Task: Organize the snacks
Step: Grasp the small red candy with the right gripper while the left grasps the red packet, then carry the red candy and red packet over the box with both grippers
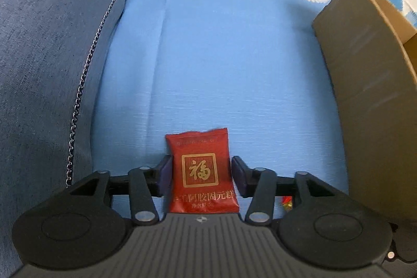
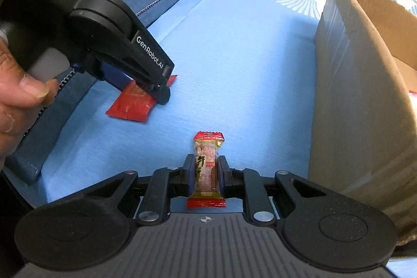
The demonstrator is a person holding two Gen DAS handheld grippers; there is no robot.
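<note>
Red sachet (image 1: 202,173) flat on blue cloth (image 1: 221,69), between left gripper (image 1: 201,175) pads, unclenched, not gripping. Slim candy (image 2: 207,168) clamped in right gripper (image 2: 206,171). Risk: sachet skids on closing; cardboard box (image 2: 365,95) far right.

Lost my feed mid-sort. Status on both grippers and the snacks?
Left hand-held gripper open, straddling flat red foil packet on blue cloth. Right hand-held gripper shut on slim clear-and-red wrapped candy bar. Brown cardboard box right, path clear.
</note>
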